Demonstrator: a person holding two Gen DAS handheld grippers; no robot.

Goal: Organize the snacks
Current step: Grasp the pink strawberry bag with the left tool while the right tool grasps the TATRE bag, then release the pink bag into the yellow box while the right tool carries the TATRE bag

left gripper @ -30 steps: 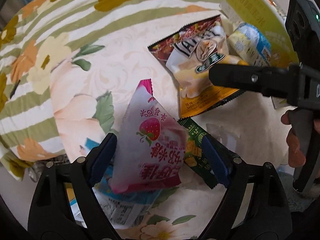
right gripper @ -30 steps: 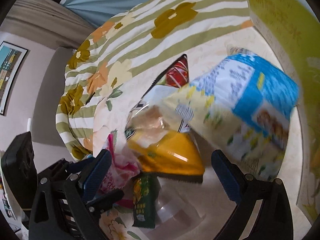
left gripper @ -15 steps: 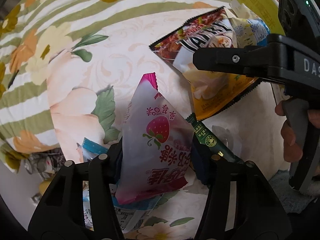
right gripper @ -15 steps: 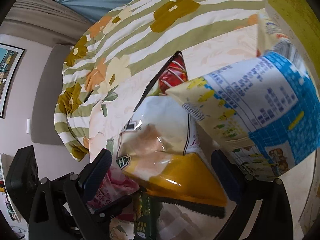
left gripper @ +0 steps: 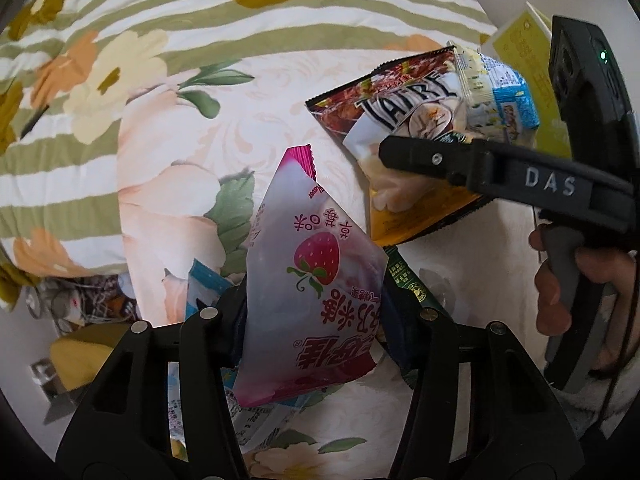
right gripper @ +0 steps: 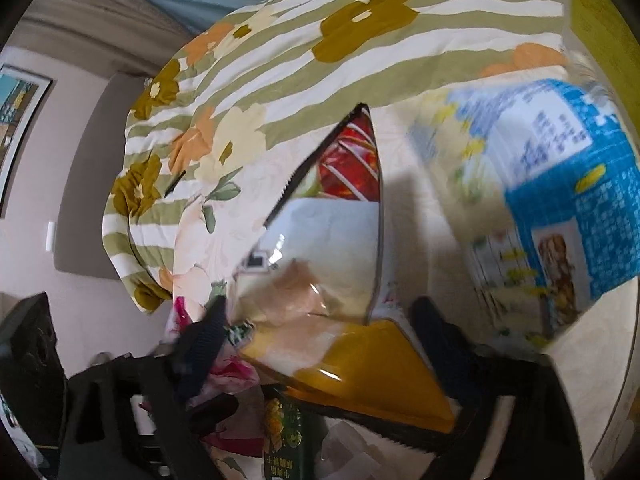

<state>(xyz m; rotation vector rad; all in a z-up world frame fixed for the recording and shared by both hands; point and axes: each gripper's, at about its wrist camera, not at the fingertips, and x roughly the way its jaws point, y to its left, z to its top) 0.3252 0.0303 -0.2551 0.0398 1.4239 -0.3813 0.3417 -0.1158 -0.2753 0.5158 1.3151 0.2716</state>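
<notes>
Left gripper: the left gripper (left gripper: pixel 312 320) is pointing steeply down, its jaws clamping the lower sides of the pink strawberry snack packet (left gripper: pixel 308 280).
Strawberry packet: it is standing tilted between the pads, its crimped magenta top edge pointing up and away over the cloth.
Right gripper: the right gripper (right gripper: pixel 320 332) is closing its jaws around the yellow-and-white chip bag (right gripper: pixel 320 280); the bag is lying between the fingers, but the blurred picture is not showing whether the pads are pressing it yet.
Chip bag: its serrated dark edge is running along the near side, and its red-printed far corner is lifting off the table.
Blue-and-yellow packet: the blue-and-yellow packet (right gripper: pixel 560 200) is sitting just right of the chip bag, overlapping its right edge in the left wrist view.
Green packet: a narrow green packet (left gripper: pixel 408 280) is lying beneath the two bags, between both grippers.
Surface: the floral tablecloth (left gripper: pixel 180 160) is lying bare to the left and beyond the snacks, giving open room there.
Right edge: a yellow-green box (left gripper: pixel 520 48) is crowding the far right side.
Near edge: a blue-and-white wrapper (left gripper: pixel 204 288) is peeking out under the left fingers.
</notes>
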